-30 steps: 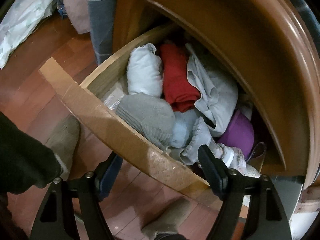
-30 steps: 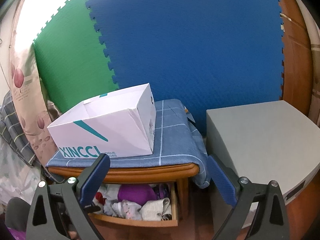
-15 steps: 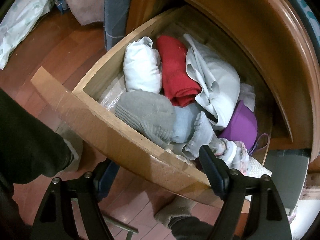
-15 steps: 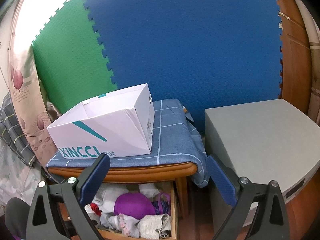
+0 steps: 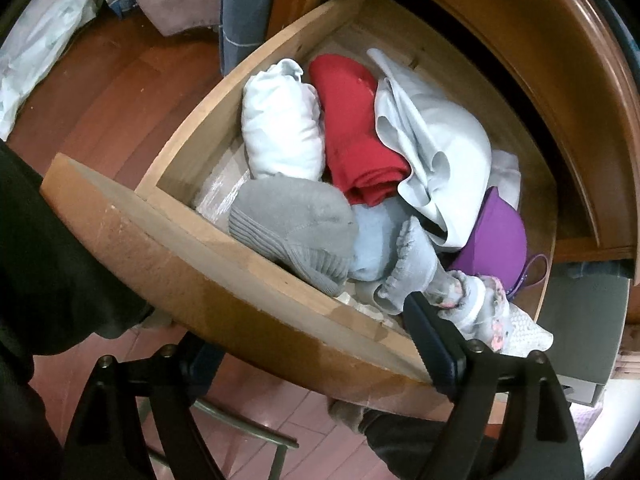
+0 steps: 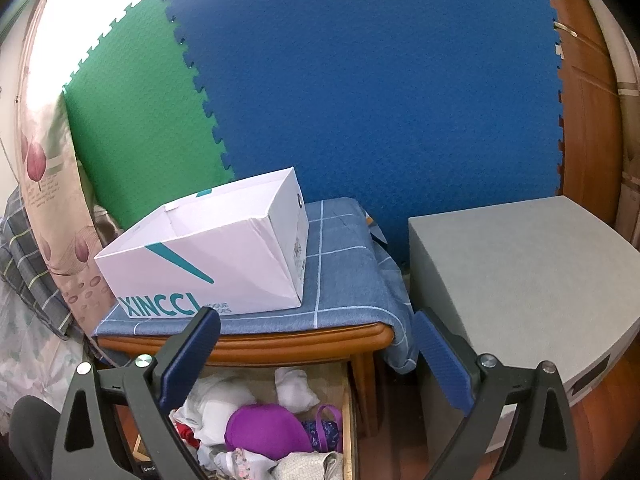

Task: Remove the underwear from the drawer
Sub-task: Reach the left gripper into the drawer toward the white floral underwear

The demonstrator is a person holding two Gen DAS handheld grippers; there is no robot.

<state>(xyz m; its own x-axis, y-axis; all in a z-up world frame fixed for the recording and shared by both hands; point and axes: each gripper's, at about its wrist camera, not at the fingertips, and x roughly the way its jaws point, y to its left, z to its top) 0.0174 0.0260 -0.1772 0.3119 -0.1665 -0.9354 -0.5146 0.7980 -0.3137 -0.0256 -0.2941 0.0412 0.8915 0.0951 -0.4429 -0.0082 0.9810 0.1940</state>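
The wooden drawer (image 5: 224, 280) stands pulled out of the nightstand, full of folded clothes: a white roll (image 5: 280, 132), a red piece (image 5: 356, 132), a light grey garment (image 5: 436, 148), a grey knit piece (image 5: 292, 224) and a purple bra (image 5: 496, 240). My left gripper (image 5: 312, 344) is open, straddling the drawer's front panel; its right finger (image 5: 432, 344) lies by a floral piece (image 5: 480, 308). My right gripper (image 6: 316, 360) is open and empty, above the drawer (image 6: 348, 420), where the purple bra (image 6: 264, 428) also shows.
A white XINCCI box (image 6: 208, 264) sits on the blue checked cloth (image 6: 344, 264) on the nightstand. A grey cabinet (image 6: 520, 272) stands to the right. Blue and green foam mats (image 6: 360, 80) cover the wall. The floor (image 5: 104, 92) is red wood.
The drawer has slid further out, showing more of the clothes and the back wall. The left gripper has stayed at the front panel. The right gripper has hardly moved.
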